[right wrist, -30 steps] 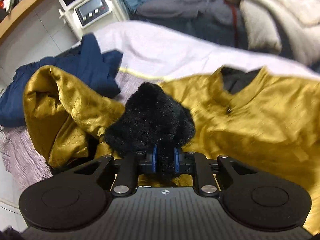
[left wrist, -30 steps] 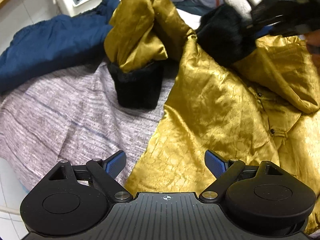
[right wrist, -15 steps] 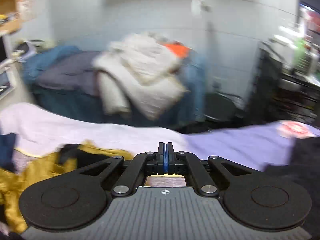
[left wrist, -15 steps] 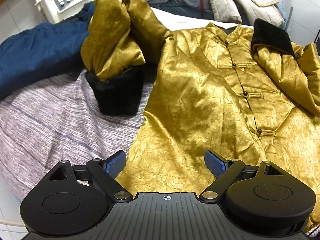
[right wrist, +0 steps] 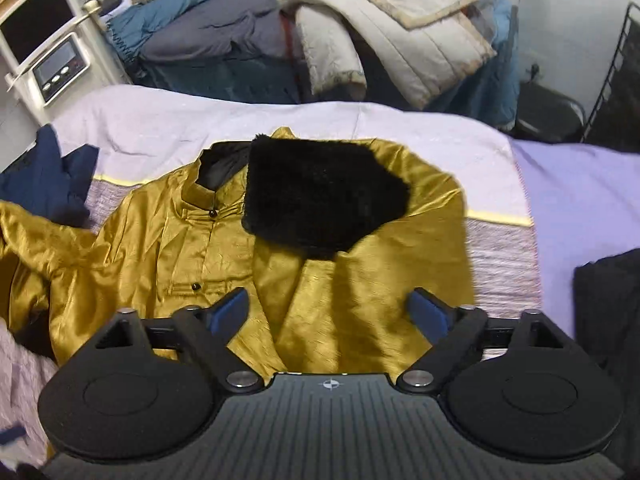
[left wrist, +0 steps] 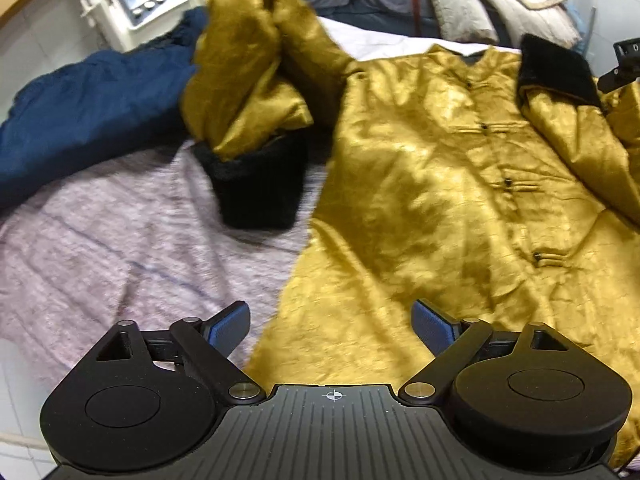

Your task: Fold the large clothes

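A gold satin jacket with black buttons lies front-up on the bed. Its right sleeve is folded across the chest, the black fur cuff near the collar. Its left sleeve is bunched up, its black fur cuff resting on the bedspread. My left gripper is open and empty above the jacket's lower left hem. My right gripper is open and empty above the folded right sleeve; part of it shows in the left wrist view.
A navy garment lies at the left of the purple-grey bedspread. A pile of clothes and a cream coat sits behind the bed. A white device stands at the far left. Dark fabric lies at the right.
My right gripper carried the right sleeve's fur cuff across the chest, let go of it, opened and pulled back. My left gripper stayed open and shifted slightly.
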Tool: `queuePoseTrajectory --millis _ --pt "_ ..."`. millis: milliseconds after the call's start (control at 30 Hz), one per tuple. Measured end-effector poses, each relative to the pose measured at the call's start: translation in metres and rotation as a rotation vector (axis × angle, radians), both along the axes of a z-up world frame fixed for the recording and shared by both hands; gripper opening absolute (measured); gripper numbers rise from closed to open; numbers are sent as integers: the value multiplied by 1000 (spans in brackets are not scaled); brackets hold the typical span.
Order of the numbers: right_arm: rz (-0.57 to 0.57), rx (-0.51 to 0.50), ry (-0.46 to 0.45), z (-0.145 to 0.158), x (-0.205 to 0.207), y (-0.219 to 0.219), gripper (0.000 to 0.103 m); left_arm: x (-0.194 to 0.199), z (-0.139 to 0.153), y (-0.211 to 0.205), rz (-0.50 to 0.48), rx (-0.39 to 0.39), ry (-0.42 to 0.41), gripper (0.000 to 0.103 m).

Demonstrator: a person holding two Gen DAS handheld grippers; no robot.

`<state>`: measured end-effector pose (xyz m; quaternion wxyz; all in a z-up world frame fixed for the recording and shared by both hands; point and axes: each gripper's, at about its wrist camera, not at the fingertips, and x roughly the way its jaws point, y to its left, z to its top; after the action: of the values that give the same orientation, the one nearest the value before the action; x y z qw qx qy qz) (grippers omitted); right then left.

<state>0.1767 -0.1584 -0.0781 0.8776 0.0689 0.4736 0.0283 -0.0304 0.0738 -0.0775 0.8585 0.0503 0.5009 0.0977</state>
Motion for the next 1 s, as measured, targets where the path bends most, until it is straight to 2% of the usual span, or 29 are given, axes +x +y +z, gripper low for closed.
queuePoseTrajectory --millis 67,267,300,333,367,400,500,567,700,833,900,933,1000 --pt "-34 6 9 -6 5 10 96 -5 -2 8 40 -2 3 103" --pt "-13 -53 15 -18 10 21 96 -10 -11 29 120 -49 51 103" --pt "-30 -83 15 -21 12 22 94 -10 -11 30 120 -46 53 103" --pt "-54 -114 14 -20 14 21 86 -9 -9 29 117 -41 50 103" --pt "-69 -130 -2 -18 15 22 81 -10 -8 28 112 -37 42 103" --pt "-63 -133 -33 -13 13 23 81 -9 -8 26 107 -36 36 103" --pt "-5 -162 -146 0 8 33 86 -5 -8 20 92 -48 41 103" --pt "61 -186 -161 0 15 43 86 -3 -8 14 69 -52 40 103" --pt "84 -220 -101 -22 37 52 86 -5 -8 0 16 -34 36 103" --pt "107 -332 115 -71 67 60 86 -9 -12 -3 1 -33 62 103" --pt "99 -323 177 -90 72 58 86 -10 -14 -2 7 -36 76 103" --pt "92 -298 180 -93 73 54 81 -11 -15 -1 11 -37 78 103" --pt "93 -257 148 -90 70 49 57 -12 -17 1 19 -43 83 103"
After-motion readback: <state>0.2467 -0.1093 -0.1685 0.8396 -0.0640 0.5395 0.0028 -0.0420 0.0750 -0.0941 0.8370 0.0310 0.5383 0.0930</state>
